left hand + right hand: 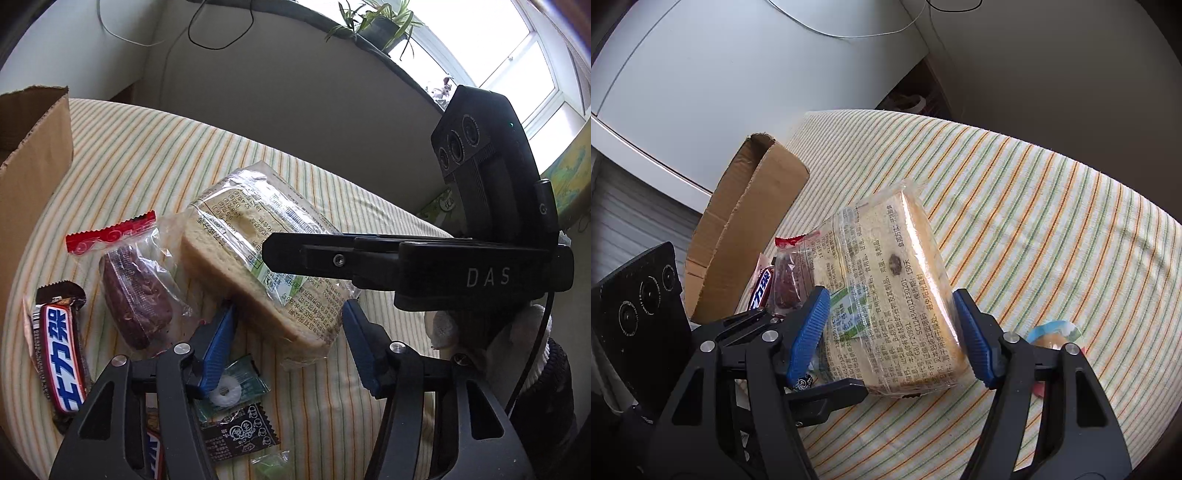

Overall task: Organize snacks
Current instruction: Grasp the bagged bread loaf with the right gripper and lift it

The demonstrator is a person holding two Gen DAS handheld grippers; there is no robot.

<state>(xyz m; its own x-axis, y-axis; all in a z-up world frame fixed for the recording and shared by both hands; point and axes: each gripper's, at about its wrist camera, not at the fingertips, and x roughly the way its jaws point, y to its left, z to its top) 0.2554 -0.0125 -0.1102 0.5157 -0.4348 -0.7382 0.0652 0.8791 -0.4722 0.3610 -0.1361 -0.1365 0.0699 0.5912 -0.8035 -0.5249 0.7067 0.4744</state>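
A clear-wrapped sliced bread pack point(258, 258) lies on the striped cloth; it also shows in the right wrist view point(886, 295). My right gripper point(892, 332) is open, its blue pads point(809, 332) on either side of the pack's near end, not clearly pressing it. In the left wrist view the right gripper point(269, 247) reaches in from the right over the pack. My left gripper point(288, 347) is open and empty, just in front of the pack. A red-topped dark snack bag point(136, 288), a chocolate bar point(61, 354) and small candies point(229, 391) lie at left.
An open cardboard box point(33, 177) stands at the left edge of the table, also in the right wrist view point(753, 229). A small wrapped candy point(1054, 334) lies behind the right gripper's right finger. Striped cloth point(1034, 221) covers the table. A wall is behind.
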